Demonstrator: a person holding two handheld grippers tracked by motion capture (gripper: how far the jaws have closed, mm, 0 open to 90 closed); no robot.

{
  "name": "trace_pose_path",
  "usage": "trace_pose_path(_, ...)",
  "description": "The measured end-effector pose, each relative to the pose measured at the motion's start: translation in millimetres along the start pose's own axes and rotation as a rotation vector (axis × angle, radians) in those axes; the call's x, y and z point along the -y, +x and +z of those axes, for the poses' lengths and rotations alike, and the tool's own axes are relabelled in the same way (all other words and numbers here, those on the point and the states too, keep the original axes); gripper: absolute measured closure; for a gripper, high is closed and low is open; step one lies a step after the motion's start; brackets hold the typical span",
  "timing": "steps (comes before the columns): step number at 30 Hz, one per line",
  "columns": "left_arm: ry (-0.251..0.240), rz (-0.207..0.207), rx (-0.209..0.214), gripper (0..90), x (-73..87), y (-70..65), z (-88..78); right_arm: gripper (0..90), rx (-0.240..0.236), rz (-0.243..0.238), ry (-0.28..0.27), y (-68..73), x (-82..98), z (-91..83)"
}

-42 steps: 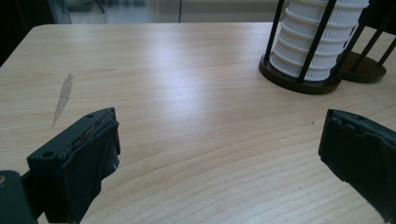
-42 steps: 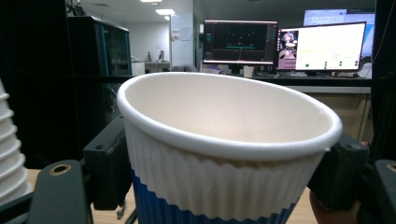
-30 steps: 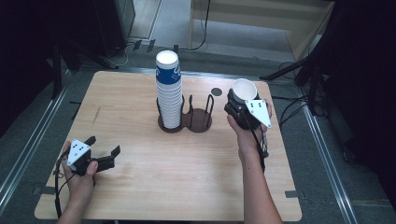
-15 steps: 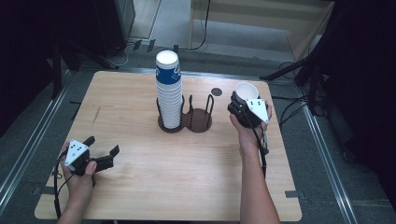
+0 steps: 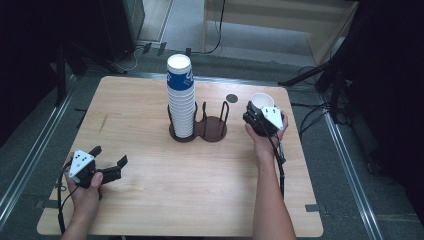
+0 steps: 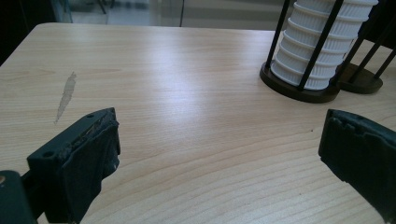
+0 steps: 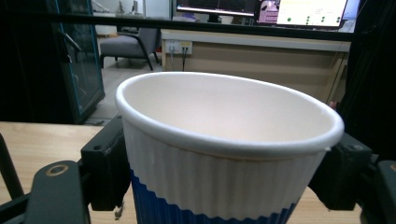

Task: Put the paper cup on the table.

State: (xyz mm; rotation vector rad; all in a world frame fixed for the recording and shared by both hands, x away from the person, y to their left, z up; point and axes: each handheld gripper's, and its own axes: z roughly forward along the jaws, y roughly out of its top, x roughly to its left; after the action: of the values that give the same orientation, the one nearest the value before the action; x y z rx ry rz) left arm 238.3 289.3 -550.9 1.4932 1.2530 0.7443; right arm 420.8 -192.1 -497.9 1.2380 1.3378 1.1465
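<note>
Cup [image 7: 224,154] first: you're holding it upright in your right gripper [image 5: 261,118], a ribbed white paper cup with a blue band low on its wall, and your right gripper view is showing a black jaw on each side of it. Those jaws have just been easing open a little with the cup between them, though the pads are still looking snug against the wall, so I'm calling it held. In the high view the cup [image 5: 262,101] is sitting over the right part of the table [image 5: 150,200], well right of the holder; whether its base is touching the wood I cannot tell.

Moving outward, the dark two-ring holder [image 5: 214,131] is standing mid-table with its right ring bare, and the tall cup stack [image 5: 181,97] is filling its left ring.

Your left gripper [image 5: 107,167] is resting low near the front left corner, jaws spread wide, gripping nothing.

To my eye you're setting down a cup taken off the stack. Next you're needing to seat the base flat, open the jaws fully, and draw straight back without tipping it.
</note>
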Motion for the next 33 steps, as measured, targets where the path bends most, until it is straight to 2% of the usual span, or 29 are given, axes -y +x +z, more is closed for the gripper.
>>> trace_pose_path(6, -0.001, 0.000, -0.001, 0.0, 0.0, 0.0, -0.1, 19.6, 0.012, -0.009, 0.028, -1.7, 9.7, 3.2)
trace_pose_path(9, 0.000, 0.000, 0.000, 0.0, 0.0, 0.3, 0.0, 19.4, 0.029, -0.027, 0.068, -4.0, 19.4, 5.7)
trace_pose_path(15, 0.002, -0.005, 0.001, 0.0, -0.1, 0.4, 0.2, 19.2, 0.055, -0.023, 0.105, -9.8, 30.4, 7.6)
trace_pose_path(22, 0.000, -0.011, 0.003, 0.0, -0.1, 0.7, 0.4, 18.7, 0.071, -0.029, 0.123, -12.2, 36.2, 6.8)
trace_pose_path(33, 0.001, -0.017, 0.002, 0.0, -0.2, 1.4, 0.6, 17.6, 0.072, -0.022, 0.144, -14.6, 41.4, 5.4)
